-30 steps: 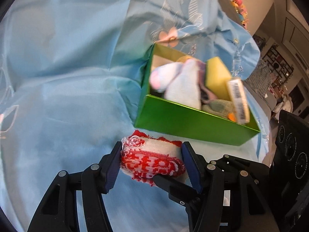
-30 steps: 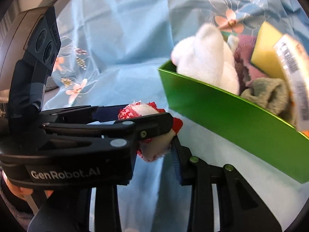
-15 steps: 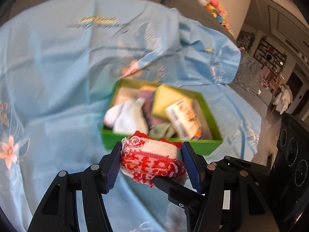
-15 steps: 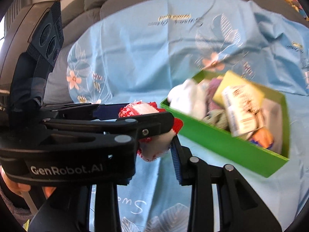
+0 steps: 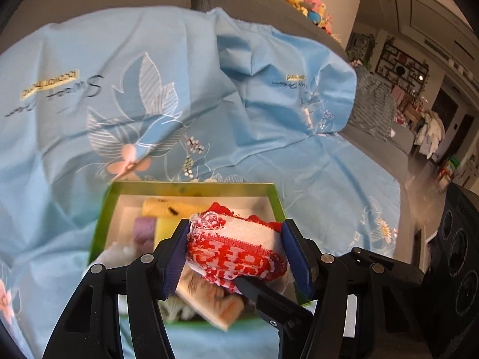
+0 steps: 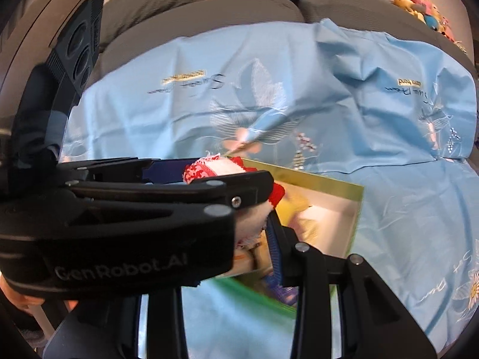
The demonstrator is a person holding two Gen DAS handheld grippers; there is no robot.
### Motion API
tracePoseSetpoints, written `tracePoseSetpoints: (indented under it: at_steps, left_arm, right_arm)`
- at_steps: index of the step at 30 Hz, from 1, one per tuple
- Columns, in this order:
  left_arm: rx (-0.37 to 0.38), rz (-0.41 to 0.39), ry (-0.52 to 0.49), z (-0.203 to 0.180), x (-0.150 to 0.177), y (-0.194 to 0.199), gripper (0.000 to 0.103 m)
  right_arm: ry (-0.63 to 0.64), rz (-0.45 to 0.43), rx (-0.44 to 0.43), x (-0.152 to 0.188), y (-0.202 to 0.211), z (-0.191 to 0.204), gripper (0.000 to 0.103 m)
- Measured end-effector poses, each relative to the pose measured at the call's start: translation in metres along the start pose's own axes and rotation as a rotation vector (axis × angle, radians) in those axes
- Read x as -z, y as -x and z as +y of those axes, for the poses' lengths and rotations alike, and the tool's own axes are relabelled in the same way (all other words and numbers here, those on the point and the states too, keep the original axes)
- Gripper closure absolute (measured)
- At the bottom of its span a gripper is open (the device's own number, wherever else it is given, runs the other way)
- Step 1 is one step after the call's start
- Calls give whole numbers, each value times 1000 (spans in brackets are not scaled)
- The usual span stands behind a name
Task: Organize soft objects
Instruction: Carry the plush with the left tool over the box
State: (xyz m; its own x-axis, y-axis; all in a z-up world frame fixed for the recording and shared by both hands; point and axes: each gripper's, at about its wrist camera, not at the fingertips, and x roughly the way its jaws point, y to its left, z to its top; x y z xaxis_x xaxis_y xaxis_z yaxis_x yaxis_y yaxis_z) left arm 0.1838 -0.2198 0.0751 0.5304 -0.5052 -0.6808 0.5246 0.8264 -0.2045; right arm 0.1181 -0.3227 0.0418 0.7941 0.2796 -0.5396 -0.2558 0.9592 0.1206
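The green box (image 5: 100,224) already held several soft things: a yellow sponge (image 5: 163,228), a purple cloth (image 5: 143,229), something white and fluffy at its near end, and a printed packet (image 5: 206,299). One piece was left, a folded towel (image 5: 236,248) of white terry with a red woven band and frayed edges, and it hung in the air over the box, not yet dropped in. The left tongs (image 5: 236,254) pinched it by both ends between blue ribbed pads. The right tongs (image 6: 254,209) gripped the same towel crosswise, one finger hidden behind the left tool's black frame. The box was glossy card with a white inside, set on a wrinkled, smooth blue sheet (image 5: 209,89) printed with leaves, draped over a grey sofa (image 6: 254,3).
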Motion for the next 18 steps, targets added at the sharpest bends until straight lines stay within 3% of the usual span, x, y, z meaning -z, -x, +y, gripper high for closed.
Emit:
tracePoseSetpoints:
  at_steps: [10,18]
  left_arm:
    - [-75,83,25,24,-6,-55,41]
    - [-73,105,83,37,-5,-62,39]
  right_arm:
    - [-52,85,-26,-5,-59,-26,67]
    - [-52,145,-16,-3,-77,-25,62]
